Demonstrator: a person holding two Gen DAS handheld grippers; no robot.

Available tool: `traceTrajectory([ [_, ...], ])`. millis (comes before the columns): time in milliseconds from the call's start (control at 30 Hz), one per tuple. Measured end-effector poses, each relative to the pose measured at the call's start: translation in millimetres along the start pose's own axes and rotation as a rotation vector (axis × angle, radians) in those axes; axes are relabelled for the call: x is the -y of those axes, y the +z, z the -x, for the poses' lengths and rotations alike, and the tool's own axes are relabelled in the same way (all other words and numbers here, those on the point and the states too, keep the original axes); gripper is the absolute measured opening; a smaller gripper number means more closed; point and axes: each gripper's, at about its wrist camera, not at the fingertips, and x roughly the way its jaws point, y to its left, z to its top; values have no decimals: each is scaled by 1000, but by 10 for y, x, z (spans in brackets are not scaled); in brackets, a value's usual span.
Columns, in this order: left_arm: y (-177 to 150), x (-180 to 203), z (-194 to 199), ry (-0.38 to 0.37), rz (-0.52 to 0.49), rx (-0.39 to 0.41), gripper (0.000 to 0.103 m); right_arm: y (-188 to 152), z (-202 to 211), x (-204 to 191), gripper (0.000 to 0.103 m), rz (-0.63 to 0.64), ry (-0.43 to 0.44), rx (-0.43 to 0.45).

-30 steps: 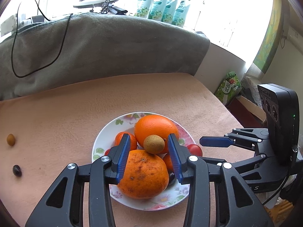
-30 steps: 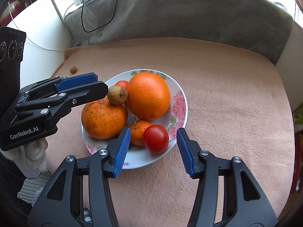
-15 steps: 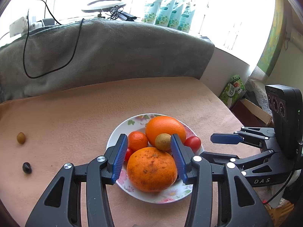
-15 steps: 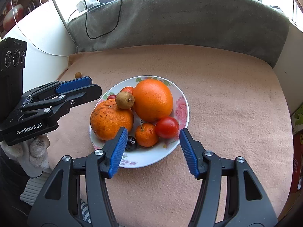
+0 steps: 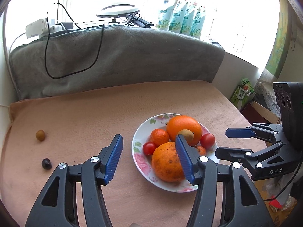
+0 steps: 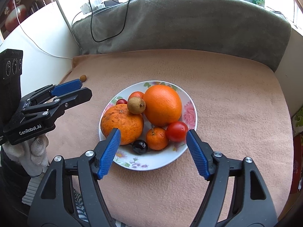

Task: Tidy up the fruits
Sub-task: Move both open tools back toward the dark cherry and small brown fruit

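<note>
Two small fruits lie loose on the peach blanket [image 5: 79, 113], well apart from the flowered plate [image 6: 155, 162] where the rest are heaped: a yellowish-brown fruit [image 5: 40, 135] and, nearer the camera, a dark cherry-like fruit [image 5: 46, 163]. Judging by that, the step in hand is fetching these strays. It is best done by bringing the left gripper [image 5: 147, 158] straight over one, fingers straddling it before they shut, then squeezing gently — both look soft and round enough to squirt sideways on the fleece. Dropping the fruit into a low gap at the plate's edge should keep the kiwi [image 6: 136, 105], perched between the rough orange [image 6: 122, 123] and the smooth orange [image 6: 162, 105], from being knocked. The left gripper's jaws are opening with nothing between them; its right finger [image 5: 184, 158] stands in front of the rough orange without pressing it, as far as the view shows. The right gripper [image 6: 153, 151] hovers over the near rim, jaws also opening and empty — the dark cherry [image 6: 140, 146], small mandarin [image 6: 156, 138] and tomato [image 6: 177, 131] sit in the gap, untouched.
</note>
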Motion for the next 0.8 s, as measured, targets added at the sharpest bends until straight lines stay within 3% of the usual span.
traceTrajectory([
  [300, -159, -464, 128, 114, 45, -6, 69, 231, -44, -333, 80, 52, 36, 13],
  [500, -335, -958, 206, 186, 158, -32, 69, 473, -157, -660, 80, 104, 68, 19],
  [800, -618, -1500, 276, 217, 274, -77, 69, 892, -465, -1214, 80, 183, 120, 23],
])
